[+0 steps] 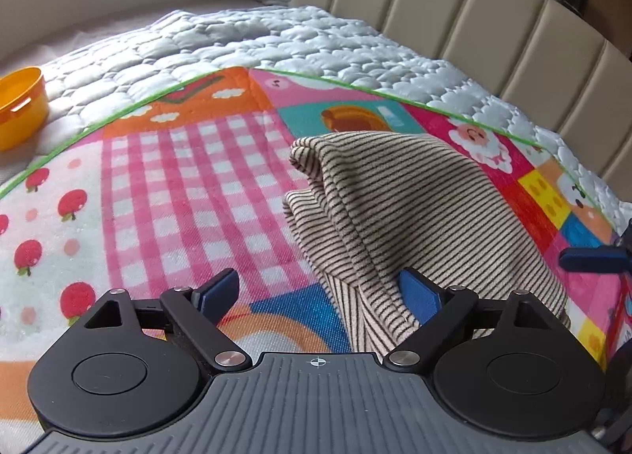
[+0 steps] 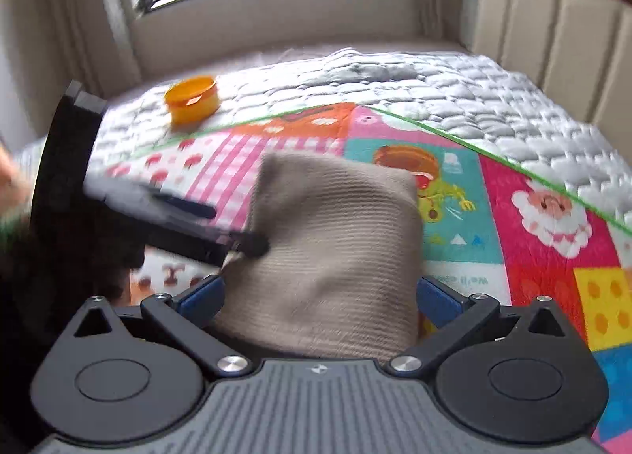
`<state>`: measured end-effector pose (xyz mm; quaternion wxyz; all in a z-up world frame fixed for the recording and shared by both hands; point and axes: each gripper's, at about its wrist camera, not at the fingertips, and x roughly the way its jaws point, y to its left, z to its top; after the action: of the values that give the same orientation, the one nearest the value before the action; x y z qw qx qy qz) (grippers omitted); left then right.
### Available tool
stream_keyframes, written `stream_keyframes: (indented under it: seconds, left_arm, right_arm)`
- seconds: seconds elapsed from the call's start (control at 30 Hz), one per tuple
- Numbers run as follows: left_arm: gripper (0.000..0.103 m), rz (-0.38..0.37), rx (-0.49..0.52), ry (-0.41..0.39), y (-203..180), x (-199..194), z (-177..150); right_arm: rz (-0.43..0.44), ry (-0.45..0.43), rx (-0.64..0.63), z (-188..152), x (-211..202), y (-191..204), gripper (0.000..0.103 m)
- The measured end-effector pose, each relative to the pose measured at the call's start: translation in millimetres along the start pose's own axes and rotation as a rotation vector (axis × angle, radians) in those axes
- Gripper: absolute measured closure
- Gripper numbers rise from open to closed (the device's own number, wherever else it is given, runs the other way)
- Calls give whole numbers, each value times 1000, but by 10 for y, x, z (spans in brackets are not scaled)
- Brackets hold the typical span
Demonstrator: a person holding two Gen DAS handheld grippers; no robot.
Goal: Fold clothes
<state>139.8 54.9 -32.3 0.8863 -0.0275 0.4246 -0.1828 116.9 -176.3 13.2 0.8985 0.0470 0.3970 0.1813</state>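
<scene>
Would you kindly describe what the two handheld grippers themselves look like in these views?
Both match. The left gripper has a ribbed grey body with a small crosshair mark, two round black discs at its sides, black link arms joined by silver pins, and blue fingers. The right gripper shows the same grey ribbed body, black discs, silver pins and blue fingers. No cables or sleeves are visible.

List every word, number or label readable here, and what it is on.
"We'll": printed on the play mat, seen upside down beside the striped cloth; the letters after it are too blurred to read.
Orange tub: no legible label.
Nothing else readable.
</scene>
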Motion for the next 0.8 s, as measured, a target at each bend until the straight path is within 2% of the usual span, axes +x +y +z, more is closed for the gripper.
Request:
stream_keyframes:
  seconds: [0.1, 0.17, 0.2, 0.27, 0.3, 0.4, 0.47, 0.6, 0.63, 0.7, 0.8]
  left_arm:
    - [8, -9, -4, 11, 48, 34, 18]
    - [7, -19, -15, 17, 76, 43, 17]
    - [6, -22, -19, 20, 88, 48, 15]
    - [5, -26, -23, 23, 106, 58, 10]
    - [5, -30, -24, 24, 115, 61, 4]
    - [5, -41, -37, 34, 159, 82, -16]
    - [2, -23, -36, 41, 178, 98, -31]
    - [2, -51, -59, 43, 216, 114, -16]
    - [2, -51, -57, 42, 212, 112, -18]
    - [2, -52, -53, 41, 205, 107, -22]
    - [2, -52, -48, 41, 197, 105, -27]
  right_arm:
    - [-50, -13, 168, 279, 301, -335, 0]
    - [-63, 22, 243, 370, 605, -469, 0]
    - [-50, 52, 288, 406, 762, -523, 0]
    - [52, 102, 394, 462, 967, -522, 2]
    - [98, 90, 408, 503, 953, -441, 4]
    - [165, -54, 204, 623, 611, 31, 4]
    - [99, -25, 113, 653, 630, 210, 3]
    - [-204, 39, -21, 514, 957, 184, 3]
    - [-252, 56, -51, 451, 1040, 150, 0]
    - [-266, 74, -23, 321, 1134, 16, 0]
    - [-227, 88, 56, 321, 1000, -84, 0]
